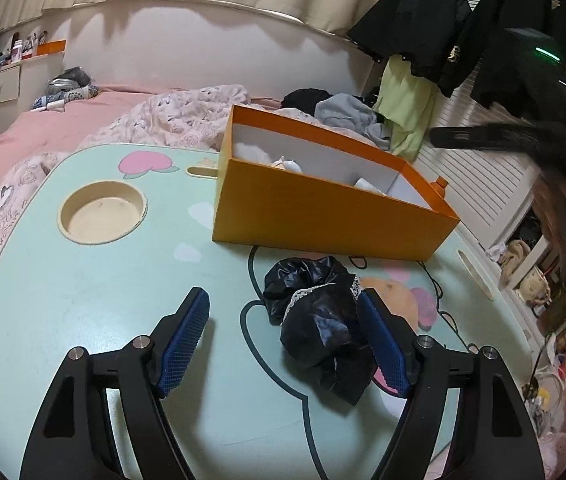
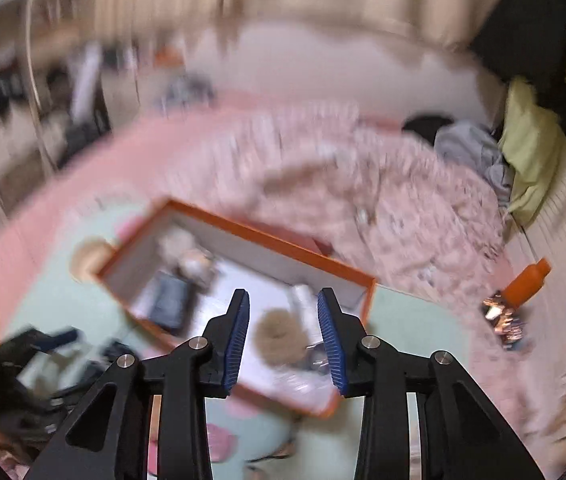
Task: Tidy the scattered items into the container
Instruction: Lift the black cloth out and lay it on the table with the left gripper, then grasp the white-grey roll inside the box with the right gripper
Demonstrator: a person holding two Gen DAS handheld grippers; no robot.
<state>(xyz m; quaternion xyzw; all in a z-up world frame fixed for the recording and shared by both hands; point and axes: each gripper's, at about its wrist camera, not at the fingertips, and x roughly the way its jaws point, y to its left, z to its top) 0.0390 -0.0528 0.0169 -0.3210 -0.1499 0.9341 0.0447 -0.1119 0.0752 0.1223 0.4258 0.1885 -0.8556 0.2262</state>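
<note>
Left gripper (image 1: pixel 283 336): spread wide on the pale green table (image 1: pixel 83 304); nothing pressed; right pad just at the edge of the black bundle, contact not certain.
Black bundle (image 1: pixel 319 316): crumpled glossy black cloth with a strip of white lace trim, lying on the table in front of the box, well right of centre between the fingers.
Handling, judged: light, soft, slick; likely to squash flat and slide between pads. Best taken across the thick middle knot, not by a loose flap or the lace.
Orange box (image 1: pixel 323 216): open-topped, white inside, standing on the table just behind the bundle; holds a few pale items, only their tops visible over the near wall.
Right gripper (image 2: pixel 283 334): hanging above the box, jaws narrowed but a clear gap between the pads; nothing gripped.
Brown fluffy item (image 2: pixel 281 340): seen through that gap, apparently lying in the box; free of both pads.
Orange bottle (image 2: pixel 529 280): off to the right beside a shiny wrapper; resting surface unclear.
Hard to make out: right wrist view heavily smeared, box contents mere blobs; dark blurred shape at the right edge of the left view, probably the other gripper and hand.
</note>
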